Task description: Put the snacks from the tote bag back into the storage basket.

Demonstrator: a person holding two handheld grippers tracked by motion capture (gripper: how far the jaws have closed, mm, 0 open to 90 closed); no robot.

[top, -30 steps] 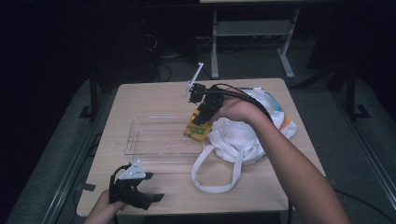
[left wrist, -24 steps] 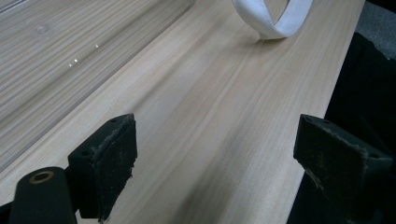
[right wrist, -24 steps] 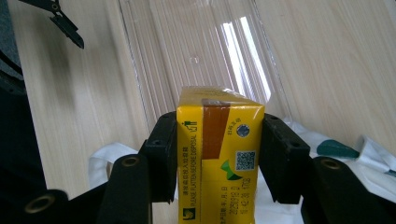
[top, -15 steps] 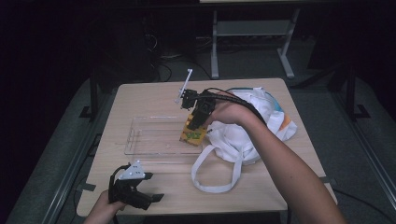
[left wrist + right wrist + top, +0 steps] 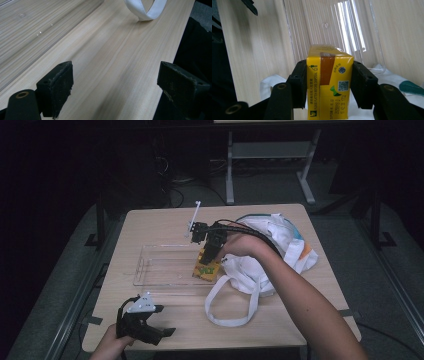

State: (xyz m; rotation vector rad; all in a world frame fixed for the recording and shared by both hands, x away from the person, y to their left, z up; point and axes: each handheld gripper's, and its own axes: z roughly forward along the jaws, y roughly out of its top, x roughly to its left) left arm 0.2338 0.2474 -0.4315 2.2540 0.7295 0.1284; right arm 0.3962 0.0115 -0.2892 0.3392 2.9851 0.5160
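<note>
Right gripper [image 5: 328, 85] has the yellow carton [image 5: 329, 82] clamped between both pads, side faces gripped square, hanging over the near right end of the clear tray [image 5: 165, 265], just beside the white bag [image 5: 265, 255]. In the high view the carton [image 5: 207, 265] looks low over the tray's right edge, can't tell if its bottom touches yet. Step in hand, as I read it: set the carton into the tray. To do it well: clear the tray wall first, shift a bit further in over the ribbed floor, lower straight with the carton level, release only once it's seated (thin clear rim, easy to catch a corner and tip it). Keep the bag strap [image 5: 230, 305] out of the way. Left gripper [image 5: 115, 87] sits wide open and empty, low over the table [image 5: 150, 225] at the near left corner; it could steady the tray if it slides.
</note>
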